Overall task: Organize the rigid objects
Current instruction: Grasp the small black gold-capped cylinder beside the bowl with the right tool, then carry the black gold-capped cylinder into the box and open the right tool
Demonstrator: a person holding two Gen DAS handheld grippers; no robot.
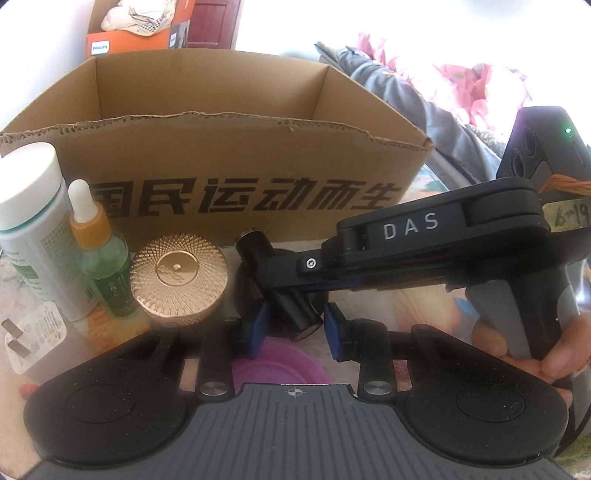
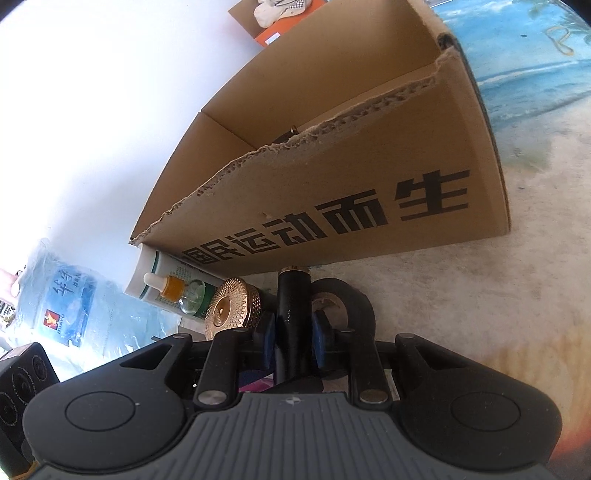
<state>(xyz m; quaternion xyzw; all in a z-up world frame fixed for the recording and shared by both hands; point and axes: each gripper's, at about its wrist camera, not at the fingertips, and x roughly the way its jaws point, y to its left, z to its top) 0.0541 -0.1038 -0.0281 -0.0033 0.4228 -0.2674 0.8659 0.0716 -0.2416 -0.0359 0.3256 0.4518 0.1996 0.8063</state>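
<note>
A black cylinder with a brass tip (image 1: 291, 299) (image 2: 293, 317) lies on the table in front of the open cardboard box (image 1: 229, 155) (image 2: 332, 206). My right gripper (image 2: 293, 341) is shut on this cylinder; its body reaches in from the right in the left wrist view (image 1: 424, 236). My left gripper (image 1: 295, 332) is open, its blue pads either side of the cylinder's near end. Left of it stand a gold round jar (image 1: 179, 280) (image 2: 232, 308), a green dropper bottle (image 1: 103, 251) (image 2: 177, 291) and a white bottle (image 1: 33, 221) (image 2: 162, 273).
A white plug adapter (image 1: 31, 336) lies at the front left. A purple lid (image 1: 280, 369) lies under the left gripper. A roll of black tape (image 2: 343, 302) sits behind the cylinder. An orange Philips box (image 1: 136, 33) stands behind. A wrapped package (image 2: 70, 302) lies left.
</note>
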